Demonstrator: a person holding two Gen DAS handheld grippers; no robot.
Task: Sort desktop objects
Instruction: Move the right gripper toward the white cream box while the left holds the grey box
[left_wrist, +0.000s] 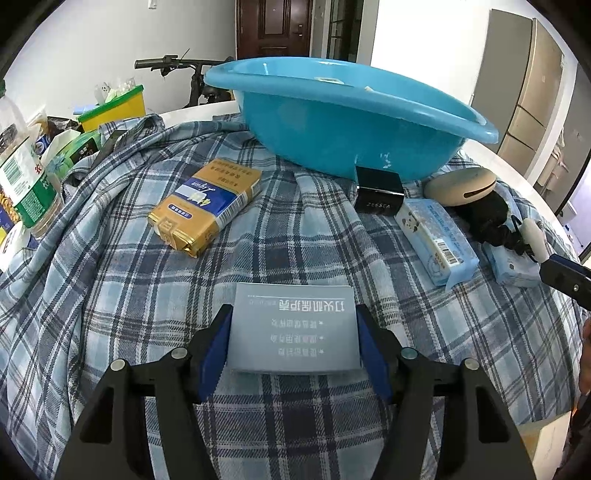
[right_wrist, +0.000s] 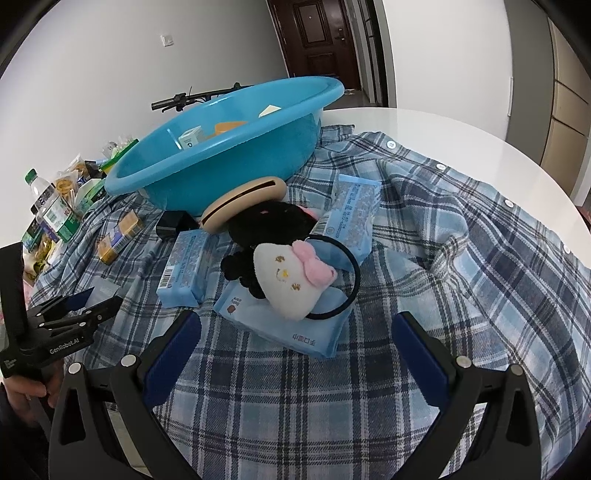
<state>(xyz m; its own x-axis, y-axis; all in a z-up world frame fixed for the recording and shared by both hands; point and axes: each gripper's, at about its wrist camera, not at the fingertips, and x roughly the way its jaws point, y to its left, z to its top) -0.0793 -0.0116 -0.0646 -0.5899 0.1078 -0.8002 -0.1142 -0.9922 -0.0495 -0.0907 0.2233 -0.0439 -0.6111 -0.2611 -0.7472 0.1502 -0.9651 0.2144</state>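
A round white table (right_wrist: 461, 125) fills the near part of the room, most of it draped in a blue-and-white plaid cloth (right_wrist: 461, 258). Behind the table stands a plain white wall (right_wrist: 129, 74) carrying a small white switch plate (right_wrist: 167, 40). A black bicycle handlebar (left_wrist: 166, 63) shows just beyond the table's far edge. Farther back from the table is a dark brown panelled door (left_wrist: 273, 27). Right of the table rise tall beige cabinets (left_wrist: 532, 92).

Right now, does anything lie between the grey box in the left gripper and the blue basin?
Nothing visible: only plaid cloth between grey box and blue basin; gold pack lies left, black box right.
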